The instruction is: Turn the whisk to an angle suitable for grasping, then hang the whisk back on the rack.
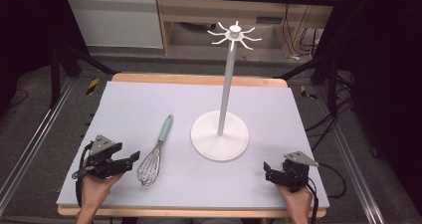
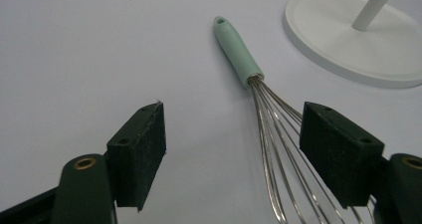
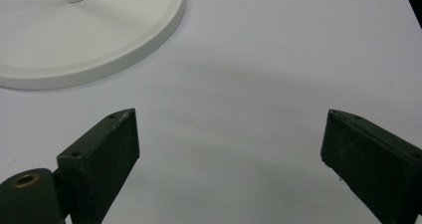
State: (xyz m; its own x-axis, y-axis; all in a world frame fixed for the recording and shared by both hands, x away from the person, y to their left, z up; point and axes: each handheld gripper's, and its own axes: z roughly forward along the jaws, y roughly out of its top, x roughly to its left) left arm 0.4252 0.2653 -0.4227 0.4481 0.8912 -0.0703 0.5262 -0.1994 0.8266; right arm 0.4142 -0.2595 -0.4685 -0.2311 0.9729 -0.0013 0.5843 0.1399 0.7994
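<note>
A whisk [image 1: 155, 153] with a mint-green handle and wire loops lies on the pale mat [image 1: 134, 114], handle pointing away. In the left gripper view the whisk [image 2: 239, 55] lies ahead and to the right, its wires running under the right jaw. My left gripper [image 1: 130, 159] rests at the front left, just left of the wires, open and holding nothing; my left gripper [image 2: 233, 147] shows wide-set jaws. A white hook stand [image 1: 220, 134] rises from a round base at the centre. My right gripper [image 1: 268, 171] sits front right, open; my right gripper [image 3: 229, 154] is over bare mat.
The stand's round base [image 2: 358, 45] lies to the right of the whisk handle, and the base [image 3: 84, 40] shows at the upper left of the right gripper view. Several hooks [image 1: 234, 35] crown the pole. Wooden table edges [image 1: 199, 78] frame the mat.
</note>
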